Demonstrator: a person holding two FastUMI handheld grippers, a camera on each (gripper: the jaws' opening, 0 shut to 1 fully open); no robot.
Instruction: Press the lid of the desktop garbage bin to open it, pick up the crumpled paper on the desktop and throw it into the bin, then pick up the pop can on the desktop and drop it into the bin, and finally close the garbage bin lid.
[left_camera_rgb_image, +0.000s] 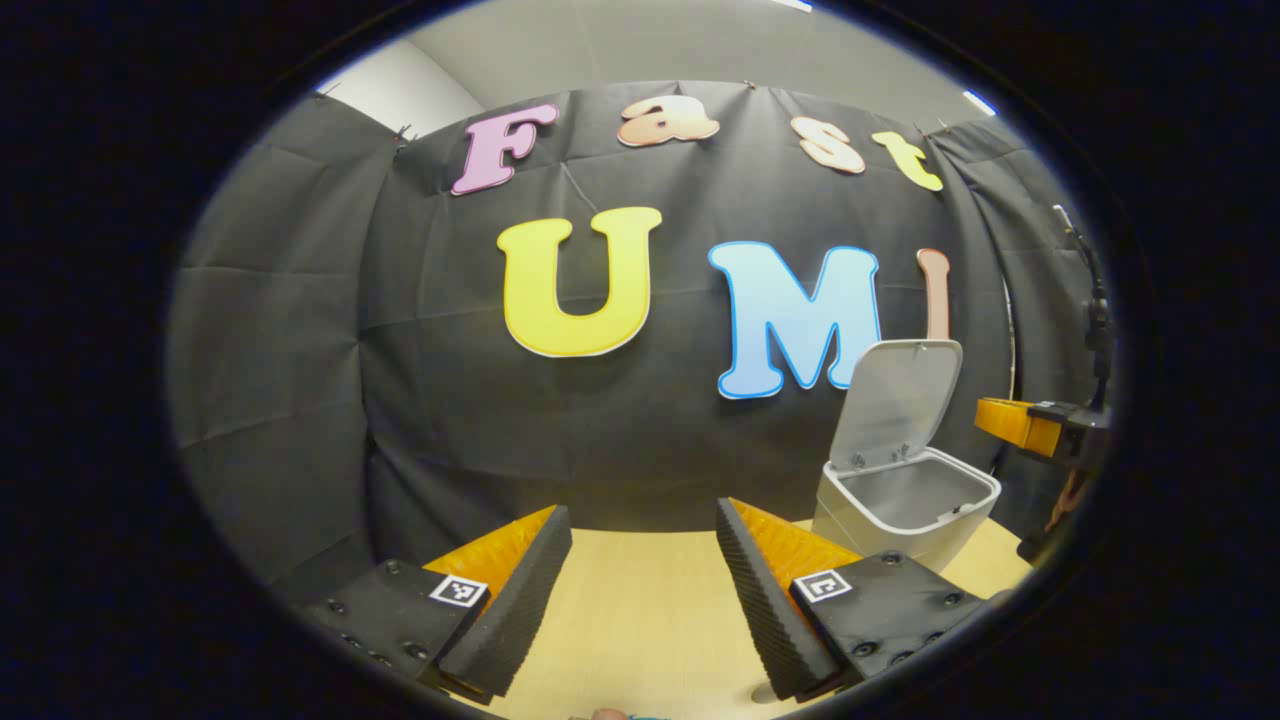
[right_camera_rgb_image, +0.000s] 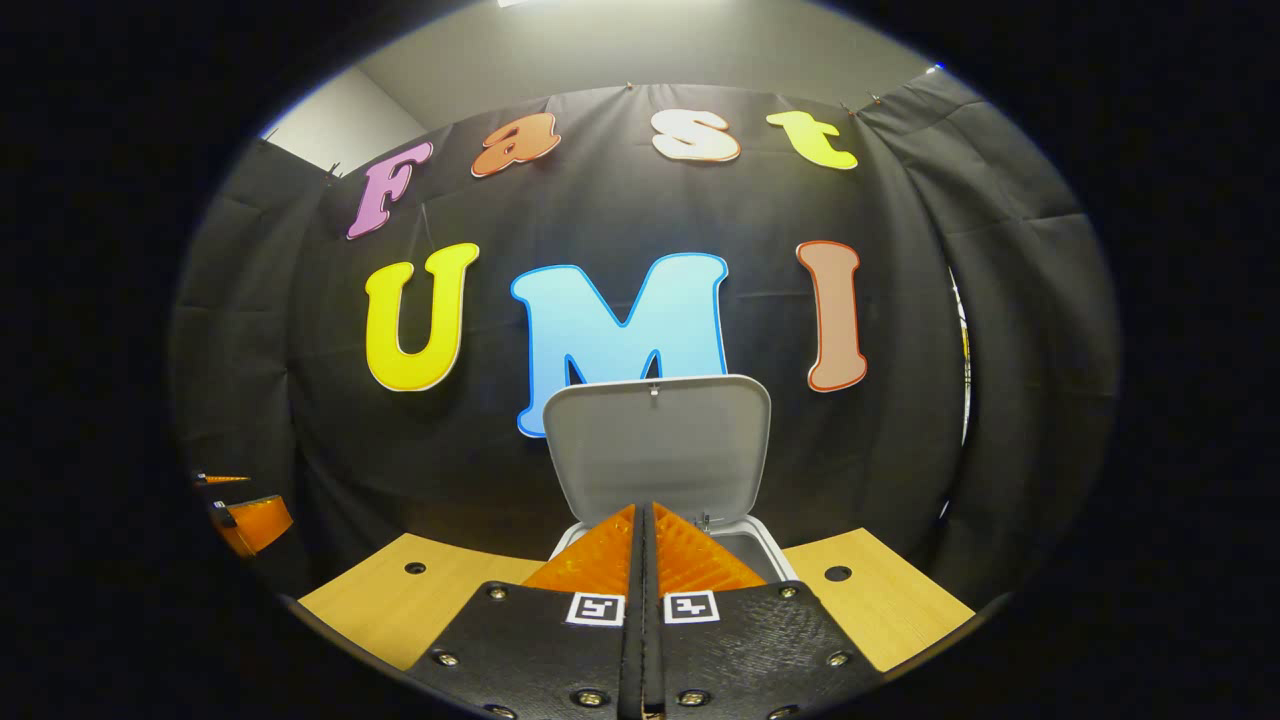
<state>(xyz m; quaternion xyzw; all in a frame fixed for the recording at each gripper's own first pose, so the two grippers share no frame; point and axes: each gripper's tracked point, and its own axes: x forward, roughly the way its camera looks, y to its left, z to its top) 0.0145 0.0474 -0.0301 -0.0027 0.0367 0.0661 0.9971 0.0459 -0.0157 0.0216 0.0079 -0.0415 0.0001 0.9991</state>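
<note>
- Through the left gripper view, the left gripper (left_camera_rgb_image: 643, 540) has its fingers spread, gripping nothing, above the bench (left_camera_rgb_image: 640, 600); the bin (left_camera_rgb_image: 905, 500), lid (left_camera_rgb_image: 895, 400) raised, stands far right.
- Through the right gripper view, the right gripper (right_camera_rgb_image: 644, 520) has its fingers clenched together, empty, with the bin (right_camera_rgb_image: 765, 545) just beyond their tips, lid (right_camera_rgb_image: 660, 445) upright.

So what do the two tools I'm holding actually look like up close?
Both match. The left tool has two wedge-shaped fingers with ribbed pads, each on a flat black plate studded with screws and carrying a small square black-and-white marker. The right tool has the same plates, screws and markers, one per finger. No cables or sleeves can be made out.
</note>
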